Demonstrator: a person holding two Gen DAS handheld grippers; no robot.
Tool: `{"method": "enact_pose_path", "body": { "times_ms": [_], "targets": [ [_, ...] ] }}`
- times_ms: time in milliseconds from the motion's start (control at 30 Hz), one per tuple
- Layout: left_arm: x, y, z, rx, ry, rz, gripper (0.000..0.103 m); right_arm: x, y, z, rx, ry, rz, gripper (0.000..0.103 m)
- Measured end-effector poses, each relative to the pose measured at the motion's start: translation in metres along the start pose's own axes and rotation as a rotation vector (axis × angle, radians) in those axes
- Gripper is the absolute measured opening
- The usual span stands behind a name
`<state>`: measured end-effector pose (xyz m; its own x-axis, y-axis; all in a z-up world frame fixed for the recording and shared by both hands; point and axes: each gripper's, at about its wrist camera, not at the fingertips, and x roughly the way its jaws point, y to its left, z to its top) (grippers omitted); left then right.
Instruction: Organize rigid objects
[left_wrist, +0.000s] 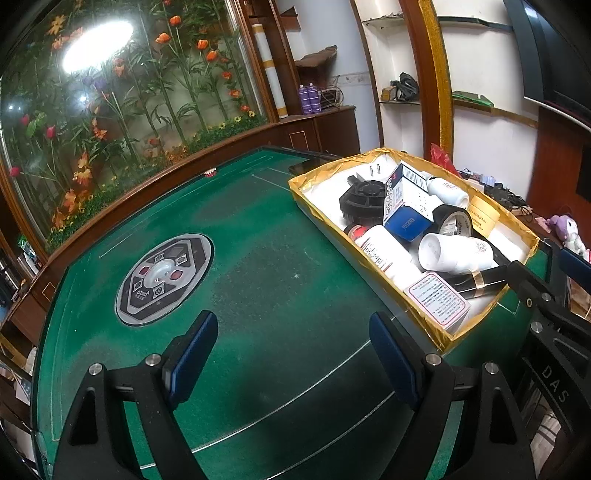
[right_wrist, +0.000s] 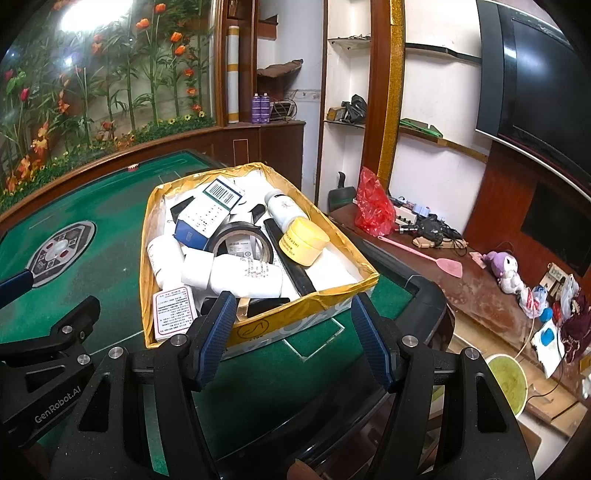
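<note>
Both grippers, left (left_wrist: 293, 356) and right (right_wrist: 293, 341), hang with jaws wide and empty. The box (right_wrist: 295, 319) sits on the desk (left_wrist: 258, 277); start probably with the top jar (right_wrist: 303, 240), gripping squarely.

Left gripper (left_wrist: 293, 354): matte black frame of angular struts with triangular cut-outs, round silver screw heads at the joints. Its two fingers (left_wrist: 192, 363) carry dark blue ribbed pads. Right gripper (right_wrist: 293, 341): same black frame, silver screws and blue textured pads (right_wrist: 218, 338). White lettering "GenRobot.AI" marks one black housing; "DAS" shows on another.
</note>
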<state>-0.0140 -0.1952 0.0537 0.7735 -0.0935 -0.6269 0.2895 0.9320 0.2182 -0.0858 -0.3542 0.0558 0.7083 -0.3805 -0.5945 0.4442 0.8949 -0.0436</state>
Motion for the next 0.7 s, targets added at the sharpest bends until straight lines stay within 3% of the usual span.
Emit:
{"method": "enact_pose_path", "body": {
  "times_ms": [700],
  "targets": [
    [0.0017,-0.0024,-0.0016,0.011,0.01,-0.002,0.085,0.0039,0.0007,-0.0039,0.005,0.011,0.006,0.066]
  ]
}}
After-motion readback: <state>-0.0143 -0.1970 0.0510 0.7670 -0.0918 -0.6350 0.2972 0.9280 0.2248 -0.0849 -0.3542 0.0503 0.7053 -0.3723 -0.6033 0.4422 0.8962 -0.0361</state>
